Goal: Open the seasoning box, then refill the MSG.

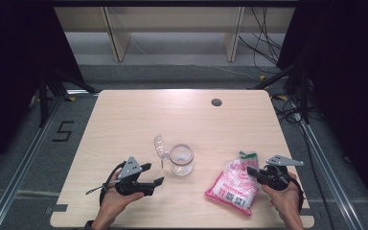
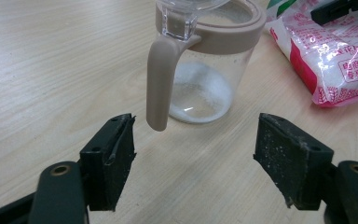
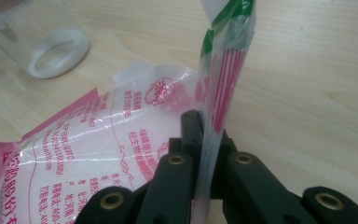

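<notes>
A clear glass jar [image 1: 181,160] with a beige rim and handle [image 2: 161,79] stands near the table's front middle. Its clear lid [image 1: 160,145] is flipped up, and a little white powder lies at the bottom [image 2: 200,93]. My left gripper [image 1: 152,174] rests open just left of the jar, its jaws wide apart and level with the handle's tip [image 2: 193,144]. A pink-and-white plastic bag [image 1: 234,186] of white grains lies to the jar's right. My right gripper [image 1: 252,171] is shut on the bag's top edge [image 3: 223,79], which stands up between the pads [image 3: 208,133].
The pale wooden table [image 1: 172,115] has a round cable hole [image 1: 216,102] at the back right. Dark curtains flank it, with metal rails on the floor at both sides. The bag's body [image 3: 98,154] lies flat near the front edge.
</notes>
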The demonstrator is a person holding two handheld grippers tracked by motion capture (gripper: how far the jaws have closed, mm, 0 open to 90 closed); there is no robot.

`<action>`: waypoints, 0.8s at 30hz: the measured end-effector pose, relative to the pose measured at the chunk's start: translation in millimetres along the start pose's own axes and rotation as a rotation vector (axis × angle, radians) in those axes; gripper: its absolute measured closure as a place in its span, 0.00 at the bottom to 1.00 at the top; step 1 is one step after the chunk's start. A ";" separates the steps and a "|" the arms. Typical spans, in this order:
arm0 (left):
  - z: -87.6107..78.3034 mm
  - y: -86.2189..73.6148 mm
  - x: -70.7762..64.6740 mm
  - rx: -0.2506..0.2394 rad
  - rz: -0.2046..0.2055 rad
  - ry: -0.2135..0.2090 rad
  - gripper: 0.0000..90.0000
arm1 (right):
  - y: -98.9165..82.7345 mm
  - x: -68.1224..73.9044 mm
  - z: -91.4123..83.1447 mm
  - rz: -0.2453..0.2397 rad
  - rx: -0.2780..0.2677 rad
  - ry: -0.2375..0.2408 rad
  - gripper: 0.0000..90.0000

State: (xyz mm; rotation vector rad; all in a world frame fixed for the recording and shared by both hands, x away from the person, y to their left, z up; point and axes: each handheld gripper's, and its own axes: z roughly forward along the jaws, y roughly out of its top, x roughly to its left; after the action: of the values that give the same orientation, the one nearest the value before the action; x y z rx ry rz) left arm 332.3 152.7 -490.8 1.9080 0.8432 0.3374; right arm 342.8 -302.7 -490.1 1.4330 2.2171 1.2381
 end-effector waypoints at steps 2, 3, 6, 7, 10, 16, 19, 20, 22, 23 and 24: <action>1.6 -0.7 -1.2 0.000 0.002 -0.012 0.31 | 0.9 -2.7 -0.9 -0.065 -0.037 0.005 1.00; 1.8 -0.9 -2.1 0.009 0.010 -0.016 0.31 | 0.7 -1.0 -1.6 -0.041 -0.059 0.020 1.00; 3.1 -1.4 -5.9 0.019 0.018 -0.019 0.31 | 1.0 4.7 -7.4 0.010 -0.102 0.055 1.00; 3.2 -1.4 -6.2 0.023 0.024 -0.024 0.31 | 2.6 3.0 -9.8 -0.035 -0.116 0.059 1.00; 5.4 -2.2 -9.1 0.013 0.006 -0.029 0.31 | 3.5 10.4 -16.2 -0.009 -0.152 0.083 1.00; 11.8 -2.5 -22.6 0.031 0.032 -0.051 0.31 | 4.1 14.5 -21.3 0.046 -0.236 0.154 1.00; 14.9 -3.1 -29.9 0.035 0.046 -0.052 0.31 | 6.4 20.5 -23.7 0.054 -0.240 0.163 1.00; 16.1 -3.4 -31.6 0.039 0.057 -0.059 0.31 | 7.0 22.4 -23.5 0.072 -0.255 0.169 1.00; 19.0 -4.1 -36.8 0.030 0.055 -0.052 0.31 | 7.8 22.7 -24.2 0.070 -0.271 0.173 1.00; 20.9 -4.9 -40.1 0.036 0.079 -0.039 0.31 | 9.3 24.2 -25.7 0.068 -0.275 0.192 1.00; 21.9 -5.1 -41.8 0.047 0.097 -0.035 0.31 | 11.4 25.5 -26.4 0.048 -0.271 0.194 1.00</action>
State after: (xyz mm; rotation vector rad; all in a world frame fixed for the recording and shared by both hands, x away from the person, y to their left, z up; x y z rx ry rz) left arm 312.4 110.7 -500.5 1.9976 0.7428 0.3443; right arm 322.1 -293.5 -459.0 1.3155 2.0394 1.6842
